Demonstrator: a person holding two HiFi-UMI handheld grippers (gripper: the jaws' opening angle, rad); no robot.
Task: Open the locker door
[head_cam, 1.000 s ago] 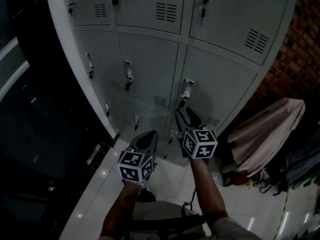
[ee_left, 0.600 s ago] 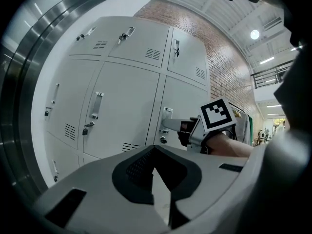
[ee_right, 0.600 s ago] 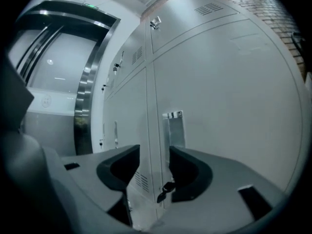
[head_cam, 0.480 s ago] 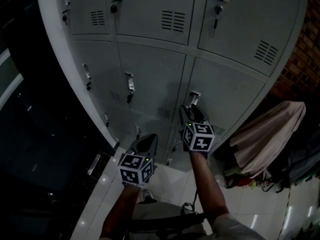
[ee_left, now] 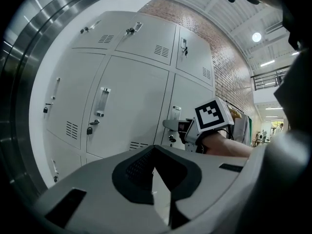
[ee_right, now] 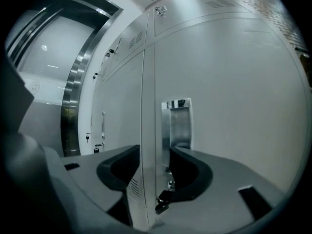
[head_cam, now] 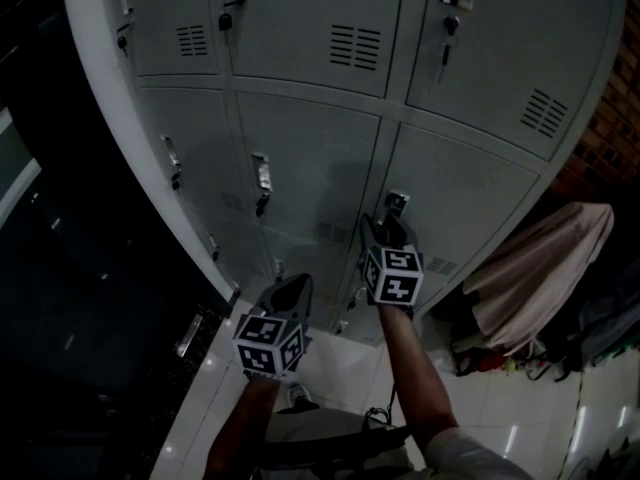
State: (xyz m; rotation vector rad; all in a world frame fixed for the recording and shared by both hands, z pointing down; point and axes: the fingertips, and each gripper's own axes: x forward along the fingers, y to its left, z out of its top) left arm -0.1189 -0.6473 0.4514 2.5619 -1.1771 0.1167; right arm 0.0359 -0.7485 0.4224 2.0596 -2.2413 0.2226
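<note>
**A:** How was the right hand-held gripper point(ee_right: 155, 155) set?

**B:** Its jaws stood apart, gripping nothing. The chrome pull handle point(ee_right: 178, 123) sat just ahead of the gap, and I couldn't tell whether they touched. The locker door point(ee_right: 234, 91) spread away to its right.

**A:** And the left hand-held gripper point(ee_left: 153, 154)?

**B:** Jaws together, empty, lower and farther from the lockers.

**A:** How would the door handle?

**B:** Thin painted steel, so I judged it light, stiff and slippery. The handle's lip, above the key point(ee_right: 163, 198), looked the place to take hold.
</note>
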